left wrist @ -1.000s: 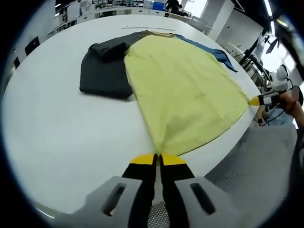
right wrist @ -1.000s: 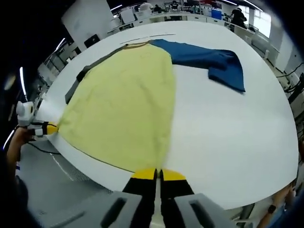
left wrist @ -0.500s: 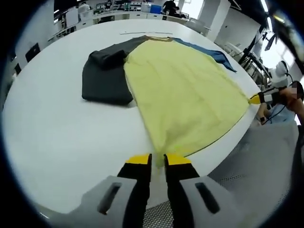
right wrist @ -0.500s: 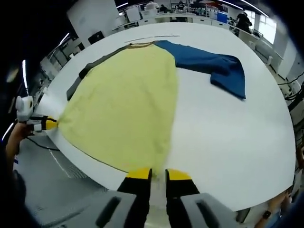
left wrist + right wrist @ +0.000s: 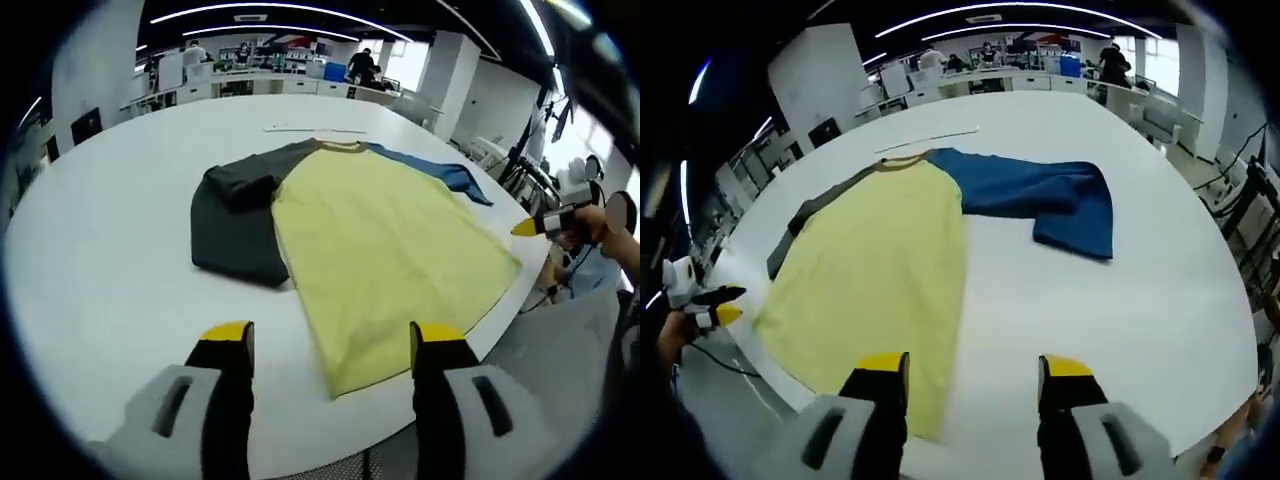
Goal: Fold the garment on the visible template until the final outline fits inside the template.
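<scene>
A big shirt (image 5: 385, 260) lies flat on the white counter (image 5: 100, 290). Its body is yellow. One sleeve (image 5: 240, 225) is dark grey and the other sleeve (image 5: 1040, 195) is blue. The yellow bottom edge lies near the counter's near edge.

The left hand-held gripper (image 5: 330, 345) is released, with its yellow-tipped jaws spread wide above the shirt's corner and holding nothing. The right hand-held gripper (image 5: 970, 375) is released too, jaws wide apart over the hem. A thin pale strip (image 5: 930, 138) lies on the counter beyond the collar.
</scene>
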`<state>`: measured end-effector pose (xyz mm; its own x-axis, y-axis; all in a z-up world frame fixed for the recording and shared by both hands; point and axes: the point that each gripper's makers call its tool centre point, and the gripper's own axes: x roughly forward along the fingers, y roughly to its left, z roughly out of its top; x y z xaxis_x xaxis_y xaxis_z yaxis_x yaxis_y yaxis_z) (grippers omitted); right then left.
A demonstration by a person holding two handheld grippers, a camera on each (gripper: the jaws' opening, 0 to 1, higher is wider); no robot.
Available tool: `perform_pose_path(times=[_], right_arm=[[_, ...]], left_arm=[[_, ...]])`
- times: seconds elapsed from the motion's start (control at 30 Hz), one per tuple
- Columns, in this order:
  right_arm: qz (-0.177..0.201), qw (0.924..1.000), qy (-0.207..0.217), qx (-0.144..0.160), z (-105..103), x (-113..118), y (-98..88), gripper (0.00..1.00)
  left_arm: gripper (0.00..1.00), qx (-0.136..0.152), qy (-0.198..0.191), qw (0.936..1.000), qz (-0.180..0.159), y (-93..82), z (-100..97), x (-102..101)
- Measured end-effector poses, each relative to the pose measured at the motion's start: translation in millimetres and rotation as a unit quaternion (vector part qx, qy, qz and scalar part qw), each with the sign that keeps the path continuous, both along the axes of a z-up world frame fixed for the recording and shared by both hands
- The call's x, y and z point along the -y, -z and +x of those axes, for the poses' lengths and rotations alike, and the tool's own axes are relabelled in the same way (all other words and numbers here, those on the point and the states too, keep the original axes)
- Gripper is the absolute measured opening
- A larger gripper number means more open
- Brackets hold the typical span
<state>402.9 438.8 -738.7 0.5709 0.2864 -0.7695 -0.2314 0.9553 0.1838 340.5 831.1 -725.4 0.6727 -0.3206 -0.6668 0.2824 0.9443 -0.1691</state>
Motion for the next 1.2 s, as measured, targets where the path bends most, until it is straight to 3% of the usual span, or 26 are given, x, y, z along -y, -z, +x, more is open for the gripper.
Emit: perform_pose_path(times=[0.13,0.23,0.53,0.9,1.2], right_arm=[[0.001,0.9997,0.006,0.025,20,6,-5.5,0.54],[-0.003,0.9992,0.007,0.039,36,10,-7.8,0.53],[-0.029,0.9975,0.004,0.064,78,19,-5.9,0.49],[-0.036,0.9974,0.006,0.063,105,15,7.3,0.37],[-0.05,0.9975,0.003,0.05,117,17,20.8,0.24]], left_arm=[[0.75,0.027,-0.007,0.9995,-0.014,-10.2,5.8,2],[0.81,0.031,-0.006,0.9995,-0.01,-11.8,6.5,2],[0.88,0.044,-0.006,0.999,0.0,-23.4,10.2,3],[0.97,0.054,-0.001,0.9983,0.02,-32.5,12.3,4],[0.94,0.056,-0.002,0.9982,0.023,-34.1,12.4,4]])
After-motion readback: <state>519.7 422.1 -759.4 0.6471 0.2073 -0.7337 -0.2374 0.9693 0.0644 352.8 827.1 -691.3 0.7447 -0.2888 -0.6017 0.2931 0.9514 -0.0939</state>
